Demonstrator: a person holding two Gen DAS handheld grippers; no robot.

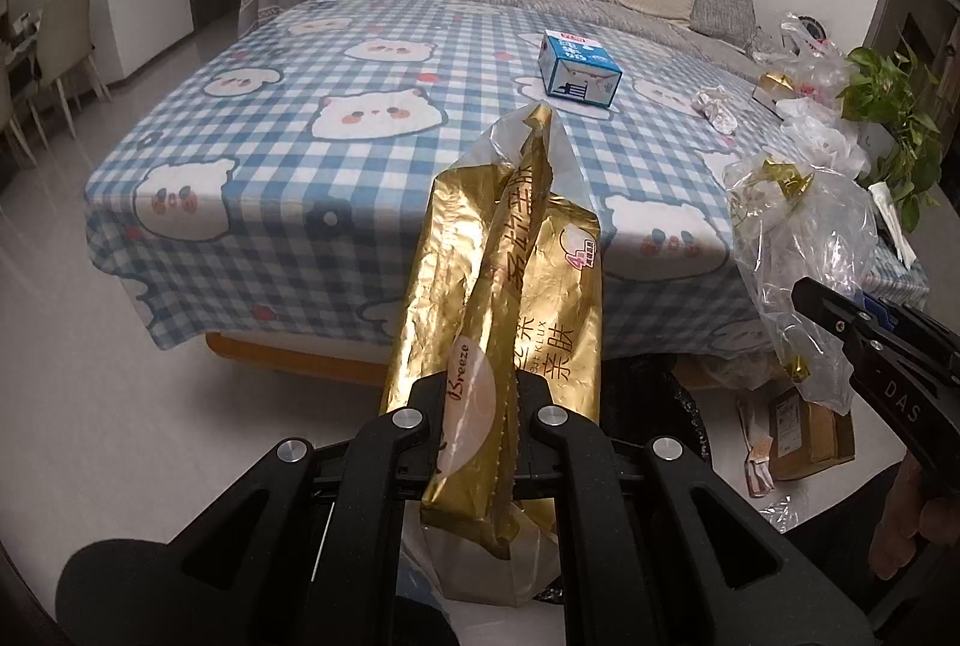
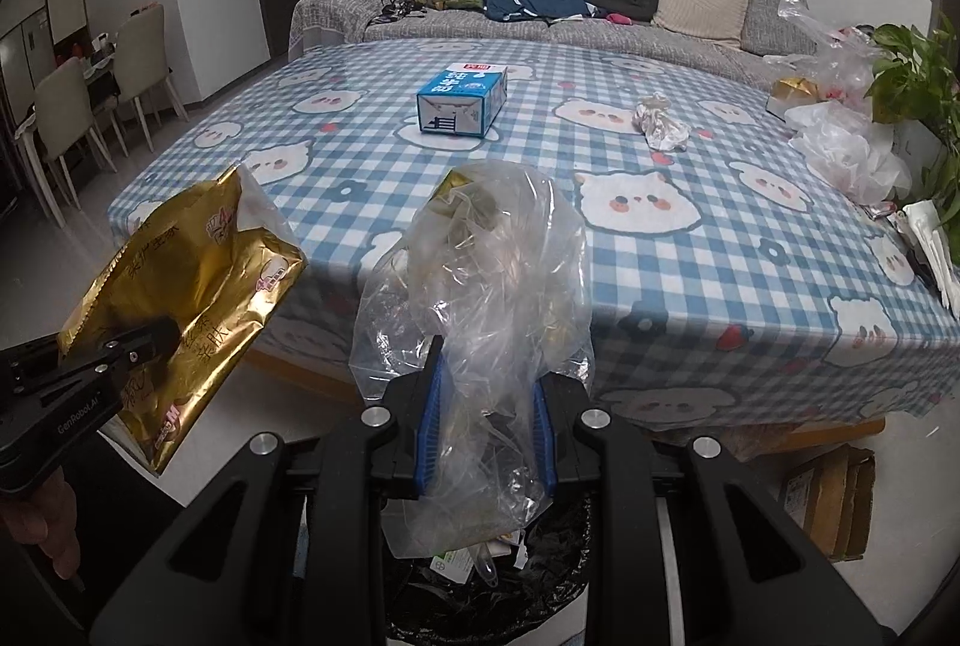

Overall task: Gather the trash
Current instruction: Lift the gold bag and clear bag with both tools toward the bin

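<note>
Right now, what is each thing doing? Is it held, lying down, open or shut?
Left tool: shut on the gold wrapper.
Gold wrapper: crumpled, held in the air.
Right tool: shut on the clear plastic bag.
Clear plastic bag: crinkled, held above the trash bin.
Trash bin: open, black liner, trash inside.
Blue carton: lying on the table.
Crumpled wrapper: lying on the table.

My left jaws pinch a crumpled gold wrapper point(image 1: 498, 298), standing upright off the near desk edge. My right jaws clamp a crinkled clear plastic bag point(image 2: 486, 310) above the black-lined trash bin point(image 2: 480, 580). A blue-and-white carton point(image 2: 463, 99) and crumpled wad point(image 2: 660, 120) lie farther back on the desk.
</note>
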